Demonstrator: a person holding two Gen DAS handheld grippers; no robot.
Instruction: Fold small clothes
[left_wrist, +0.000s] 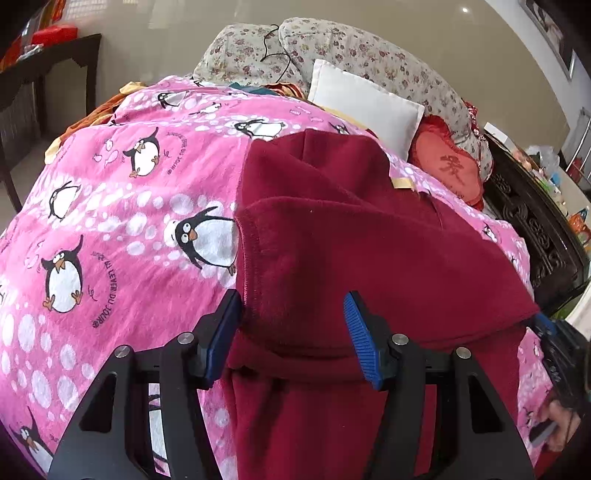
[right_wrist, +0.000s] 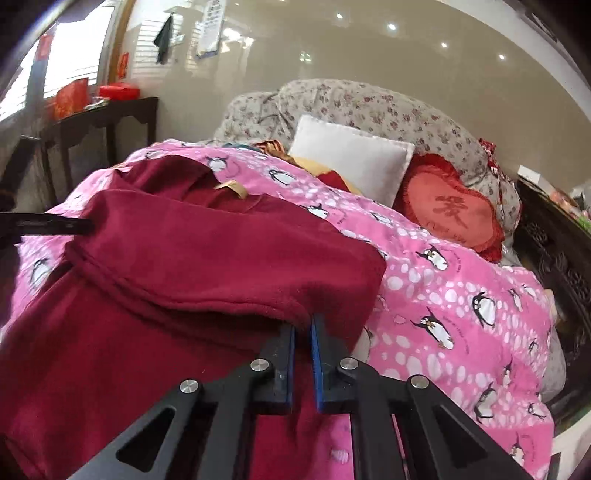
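Note:
A dark red fleece garment (left_wrist: 369, 251) lies on the pink penguin bedcover (left_wrist: 110, 221), its near part doubled back into a raised fold. My left gripper (left_wrist: 293, 321) is open, its blue pads standing wide at the fold's left hem with red cloth lying between them. In the right wrist view the garment (right_wrist: 203, 258) fills the left side, and my right gripper (right_wrist: 303, 325) is shut on the fold's right corner, its pads nearly together. The left gripper's black finger (right_wrist: 66, 225) shows at the fold's far corner. The right gripper's blue tip (left_wrist: 545, 323) pinches the cloth at the edge of the left view.
A white pillow (right_wrist: 354, 162), a red heart cushion (right_wrist: 450, 218) and a floral quilt (right_wrist: 369, 107) sit at the head of the bed. A dark carved bed frame (right_wrist: 554, 258) runs along the right. A dark side table (right_wrist: 103, 114) stands at the left.

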